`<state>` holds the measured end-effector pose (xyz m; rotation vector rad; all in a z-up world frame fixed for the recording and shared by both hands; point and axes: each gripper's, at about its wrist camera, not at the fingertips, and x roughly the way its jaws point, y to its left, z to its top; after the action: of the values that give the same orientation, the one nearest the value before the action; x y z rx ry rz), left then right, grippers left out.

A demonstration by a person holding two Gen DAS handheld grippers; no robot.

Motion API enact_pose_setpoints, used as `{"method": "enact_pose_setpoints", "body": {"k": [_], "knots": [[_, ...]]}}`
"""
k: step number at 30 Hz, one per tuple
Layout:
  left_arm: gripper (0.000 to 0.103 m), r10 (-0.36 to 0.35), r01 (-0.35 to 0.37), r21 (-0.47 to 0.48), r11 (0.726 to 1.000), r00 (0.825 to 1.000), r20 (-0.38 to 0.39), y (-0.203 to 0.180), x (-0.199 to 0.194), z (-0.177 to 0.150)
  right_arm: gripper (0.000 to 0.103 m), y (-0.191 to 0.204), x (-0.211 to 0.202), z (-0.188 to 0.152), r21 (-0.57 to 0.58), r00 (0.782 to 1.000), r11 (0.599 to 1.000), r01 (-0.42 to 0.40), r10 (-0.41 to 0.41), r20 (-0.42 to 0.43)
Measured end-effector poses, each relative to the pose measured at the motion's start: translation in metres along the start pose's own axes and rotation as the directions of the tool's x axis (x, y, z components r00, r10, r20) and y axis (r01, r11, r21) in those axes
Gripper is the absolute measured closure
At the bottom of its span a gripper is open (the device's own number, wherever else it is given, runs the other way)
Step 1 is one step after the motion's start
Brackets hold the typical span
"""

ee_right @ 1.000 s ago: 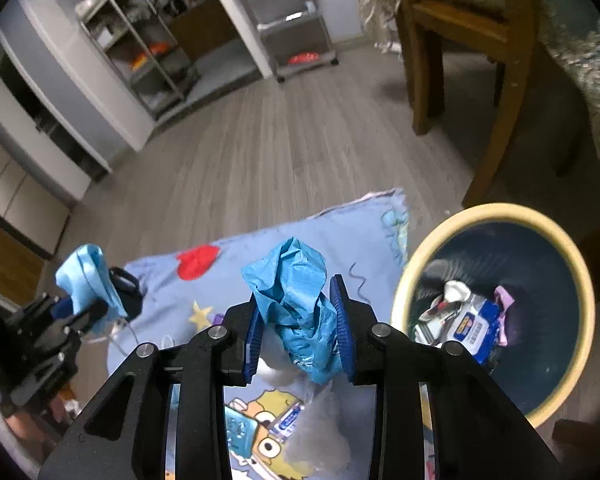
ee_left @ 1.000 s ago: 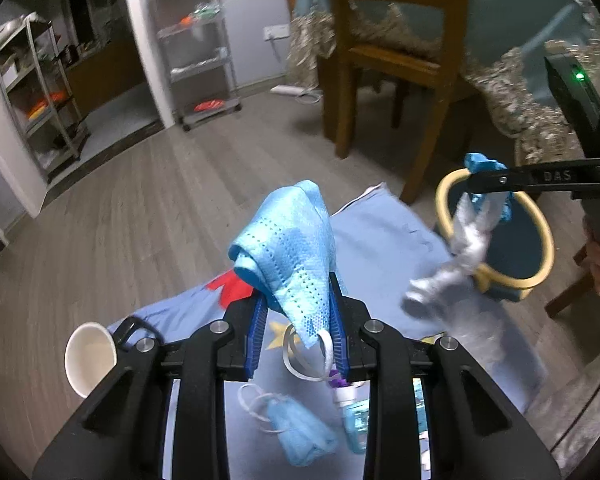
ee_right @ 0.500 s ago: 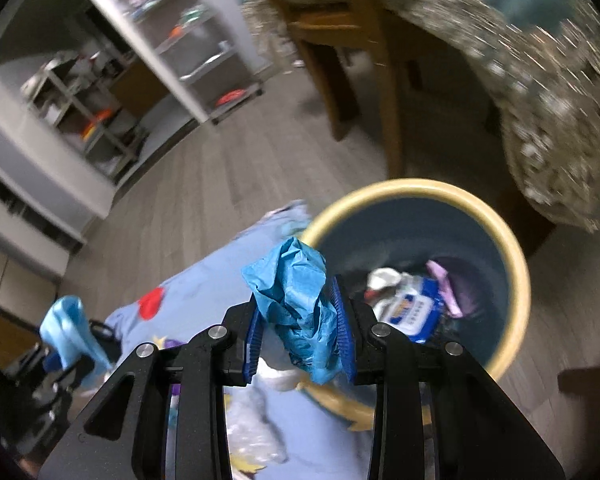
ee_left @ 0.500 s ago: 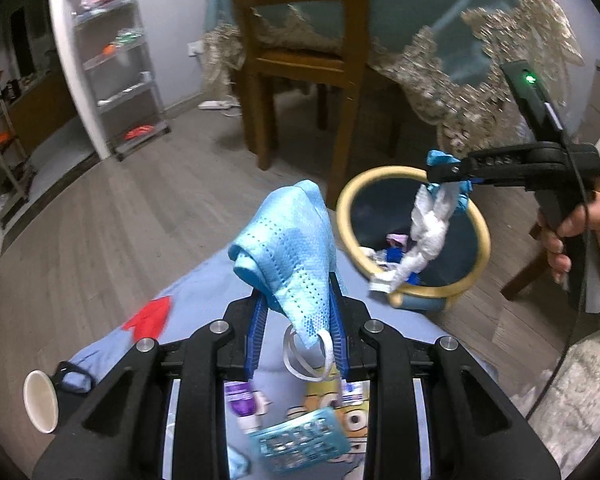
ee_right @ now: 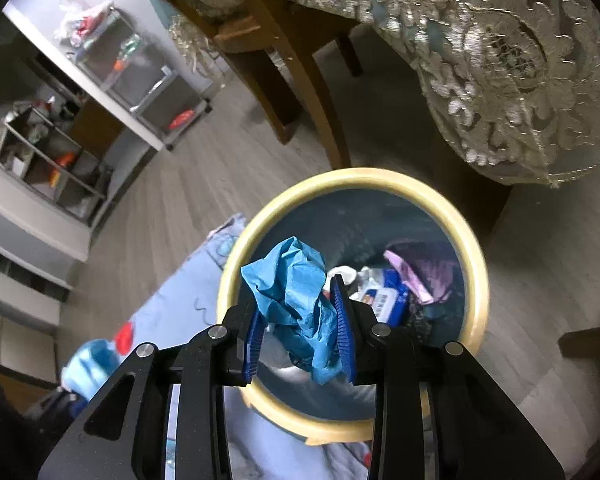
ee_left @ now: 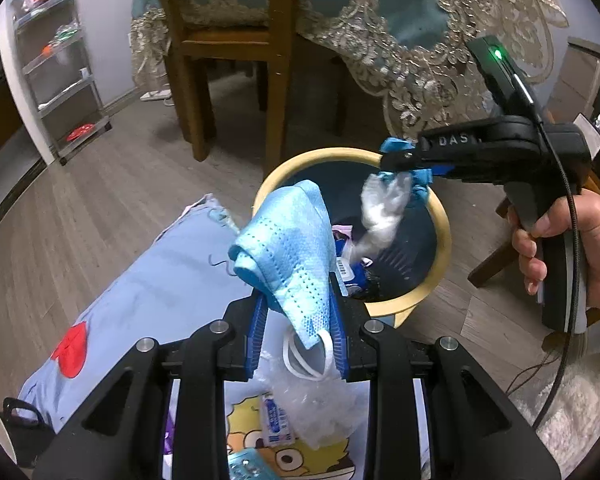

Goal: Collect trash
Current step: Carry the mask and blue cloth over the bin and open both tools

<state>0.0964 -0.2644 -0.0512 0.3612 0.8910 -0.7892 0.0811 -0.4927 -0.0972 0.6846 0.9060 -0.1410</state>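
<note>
My left tool (ee_left: 296,336) is closed on a light blue face mask (ee_left: 288,248); the mask is clamped between the blue pads, its folded body standing above the fingertips and its white ear loop (ee_left: 306,360) hanging below them; the mask sits in front of the near rim of the trash bin (ee_left: 440,216), not yet over the opening.

My right tool (ee_right: 300,340) is closed on a crumpled blue wrapper (ee_right: 292,292); in the left wrist view a pale, twisted strip of plastic (ee_left: 380,212) hangs from the same grip; the right tool is positioned over the bin (ee_right: 476,280), with the wrapper directly above its interior; my hand (ee_left: 572,248) is wrapped around the handle.

The bin has a yellow rim and a dark blue wall; it stands on the wooden floor (ee_left: 80,200), beside a chair leg (ee_left: 278,80) and a lace-edged tablecloth (ee_right: 500,60); trash already lies inside, including a blue-and-white packet (ee_right: 384,296) and a purple item (ee_right: 424,276).

A printed blue cloth (ee_left: 160,280) lies on the floor, touching the bin; clear plastic (ee_left: 312,408) and a small tube (ee_left: 274,420) rest on it.
</note>
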Motion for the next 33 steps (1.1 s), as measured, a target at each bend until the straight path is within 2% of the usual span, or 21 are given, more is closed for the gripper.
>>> {"method": "enact_pose_setpoints", "body": {"k": [7,11,13,16,23,27,31,33], "knots": [[0.076,0.013,-0.013,-0.006,1.000,1.000,-0.015,0.006,0.002,-0.010,0.070,0.011,0.006,0.001,-0.019,0.994,0.994,-0.108,0.108,-0.031],[0.076,0.048,-0.048,-0.046,0.998,0.999,0.001,0.029,-0.011,-0.022,0.070,0.035,0.013,-0.007,-0.072,0.975,0.976,-0.203,0.195,-0.103],[0.076,0.065,-0.066,-0.083,0.994,0.998,-0.008,0.043,-0.014,-0.027,0.070,0.050,0.012,-0.010,-0.122,0.972,0.968,-0.219,0.204,-0.120],[0.076,0.072,-0.074,-0.135,0.988,0.997,-0.019,0.061,-0.017,-0.034,0.070,0.060,0.008,-0.007,-0.145,0.973,0.965,-0.220,0.207,-0.103],[0.076,0.050,-0.049,-0.125,0.991,0.999,-0.003,0.056,-0.017,-0.033,0.070,0.071,0.010,-0.013,-0.185,0.976,0.963,-0.197,0.175,-0.127],[0.076,0.003,-0.006,-0.082,0.997,1.000,-0.031,0.037,0.003,-0.020,0.070,0.054,-0.001,-0.002,-0.132,0.996,0.987,-0.090,0.087,-0.031],[0.076,-0.060,0.059,-0.028,0.998,0.998,-0.035,0.008,0.028,0.002,0.070,0.029,-0.011,0.004,-0.062,1.000,0.998,-0.013,0.015,0.026],[0.075,-0.068,0.067,-0.006,0.998,0.997,-0.034,-0.003,0.039,0.012,0.070,0.019,-0.012,0.006,-0.040,0.999,0.999,0.017,-0.016,0.041]]}}
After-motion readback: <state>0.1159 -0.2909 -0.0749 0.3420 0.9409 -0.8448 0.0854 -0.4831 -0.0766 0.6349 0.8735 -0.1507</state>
